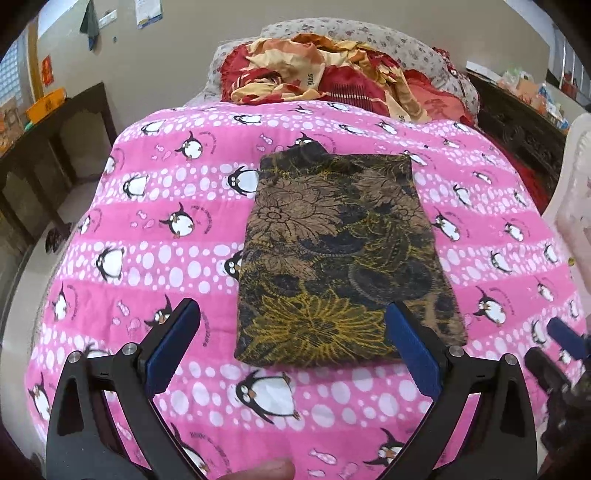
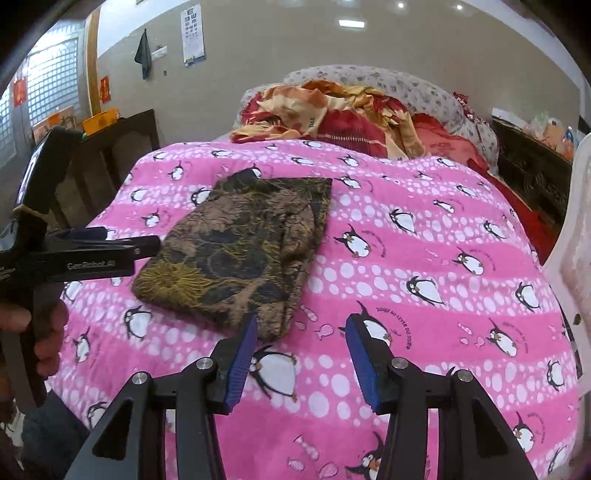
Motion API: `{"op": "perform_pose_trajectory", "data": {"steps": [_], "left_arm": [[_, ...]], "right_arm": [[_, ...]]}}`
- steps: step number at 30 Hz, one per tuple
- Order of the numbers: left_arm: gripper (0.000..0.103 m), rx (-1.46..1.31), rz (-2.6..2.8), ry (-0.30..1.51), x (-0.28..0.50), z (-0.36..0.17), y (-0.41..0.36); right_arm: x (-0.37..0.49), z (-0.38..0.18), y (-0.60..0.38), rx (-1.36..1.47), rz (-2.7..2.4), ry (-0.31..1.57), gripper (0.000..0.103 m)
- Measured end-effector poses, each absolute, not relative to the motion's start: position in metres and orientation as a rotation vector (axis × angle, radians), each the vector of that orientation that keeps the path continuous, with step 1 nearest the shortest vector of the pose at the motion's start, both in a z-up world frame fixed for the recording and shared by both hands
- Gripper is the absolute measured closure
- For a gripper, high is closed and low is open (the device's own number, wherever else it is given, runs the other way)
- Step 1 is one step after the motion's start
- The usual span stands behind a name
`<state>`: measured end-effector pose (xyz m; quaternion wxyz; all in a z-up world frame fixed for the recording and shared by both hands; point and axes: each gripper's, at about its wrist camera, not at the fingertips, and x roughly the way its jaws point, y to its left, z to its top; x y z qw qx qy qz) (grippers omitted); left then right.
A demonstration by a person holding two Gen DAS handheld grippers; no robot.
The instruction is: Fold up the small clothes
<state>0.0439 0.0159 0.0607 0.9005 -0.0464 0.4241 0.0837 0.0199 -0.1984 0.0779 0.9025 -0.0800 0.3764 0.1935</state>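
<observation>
The left gripper point(image 1: 291, 325), jaws wide apart, hovers over the near edge of the folded brown-and-yellow floral cloth point(image 1: 340, 258) lying on the pink penguin-print quilt point(image 1: 155, 229). To fold again, pinch both near corners together (all layers). The right gripper point(image 2: 301, 332), jaws apart too, waits just beside its near right corner.

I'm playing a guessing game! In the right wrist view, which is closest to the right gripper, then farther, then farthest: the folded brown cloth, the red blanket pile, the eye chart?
From the right gripper:
1. Brown cloth, just ahead, slightly left, on the pink quilt.
2. Red blanket pile, at the bed's far end.
3. Eye chart, on the back wall, upper left.
</observation>
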Motion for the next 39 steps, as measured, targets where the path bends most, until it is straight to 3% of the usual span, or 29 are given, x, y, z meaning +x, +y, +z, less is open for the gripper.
{"op": "perform_pose_trajectory", "data": {"steps": [3, 5, 12, 39], "left_arm": [[0.001, -0.110, 0.173, 0.884, 0.043, 0.062, 0.013], [0.001, -0.125, 0.161, 0.891, 0.043, 0.061, 0.013], [0.001, -0.132, 0.157, 0.937, 0.050, 0.052, 0.012], [0.001, -0.059, 0.165, 0.972, 0.066, 0.042, -0.004]], "right_arm": [[0.017, 0.078, -0.198, -0.163, 0.389, 0.782, 0.050], [0.017, 0.078, -0.200, -0.150, 0.380, 0.781, 0.028], [0.023, 0.076, -0.198, -0.130, 0.397, 0.822, 0.003], [0.034, 0.071, -0.199, -0.120, 0.358, 0.896, 0.000]]}}
